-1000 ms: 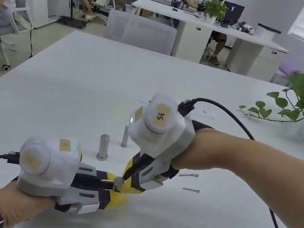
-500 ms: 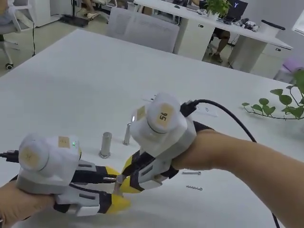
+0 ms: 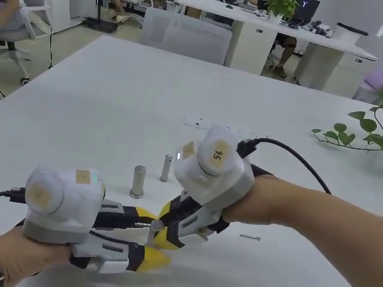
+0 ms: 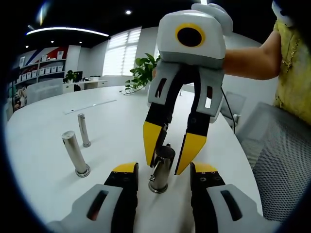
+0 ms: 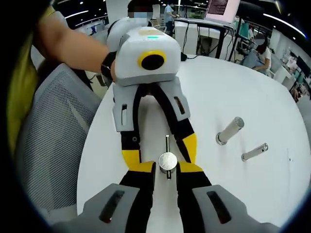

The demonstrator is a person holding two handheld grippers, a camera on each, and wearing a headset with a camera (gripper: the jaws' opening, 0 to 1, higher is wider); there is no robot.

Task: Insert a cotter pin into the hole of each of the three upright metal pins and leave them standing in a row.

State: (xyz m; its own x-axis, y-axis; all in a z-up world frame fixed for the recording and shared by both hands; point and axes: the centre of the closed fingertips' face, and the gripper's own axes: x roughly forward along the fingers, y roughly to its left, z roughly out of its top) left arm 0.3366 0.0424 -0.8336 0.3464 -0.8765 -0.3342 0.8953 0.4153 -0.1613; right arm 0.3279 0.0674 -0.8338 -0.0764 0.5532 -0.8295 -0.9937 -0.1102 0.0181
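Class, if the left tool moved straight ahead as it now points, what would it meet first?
The upright metal pin, just ahead between the jaws of the left tool, probably before the right tool.

On the white bench [image 3: 119, 89], the left hand-held gripper [image 3: 149, 236] and right hand-held gripper [image 3: 161, 227] meet at a metal pin [image 3: 156, 225]. Farther off, a second pin [image 3: 138, 181] and a thinner pin [image 3: 166, 168] stand upright. A cotter pin [image 3: 250, 237] lies to the right.

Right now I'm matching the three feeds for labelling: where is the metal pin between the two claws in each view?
Head view: the pin is at lower centre, a little left.
Left gripper view: bottom centre, standing upright.
Right gripper view: lower centre, with its round top facing the camera.
Shared landmark: the thicker free pin, at lower left in the left gripper view and right of centre in the right gripper view.
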